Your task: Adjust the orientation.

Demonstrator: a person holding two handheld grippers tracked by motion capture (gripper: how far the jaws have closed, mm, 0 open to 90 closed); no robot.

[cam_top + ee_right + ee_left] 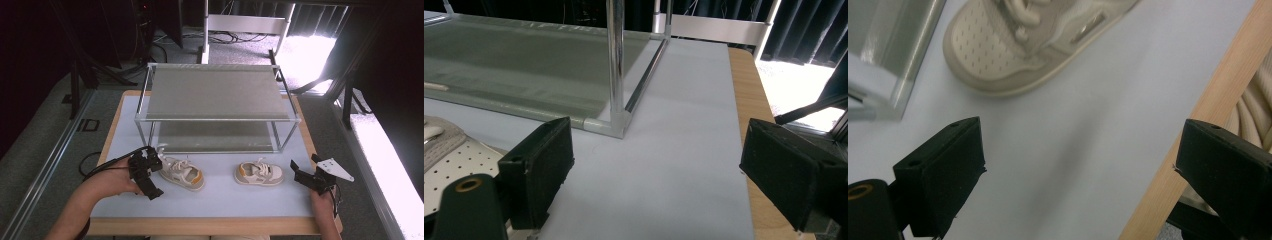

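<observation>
On the counter (220, 197), two small beige shoes lie in front of the metal rack (216, 107). The left claw (145, 172) is wide open and holds nothing, just beside the left shoe (181, 173). The right claw (306, 177) is also wide open and empty, near the right shoe (259, 173).

Room dim, dark at left — hard daylight from the right blows out the floor (385, 150) to white. Table (225, 197) evenly lit, soft shadows. Gripper views slightly soft — near jaws blurred; shoe (1013, 50) a bit fuzzy.
</observation>
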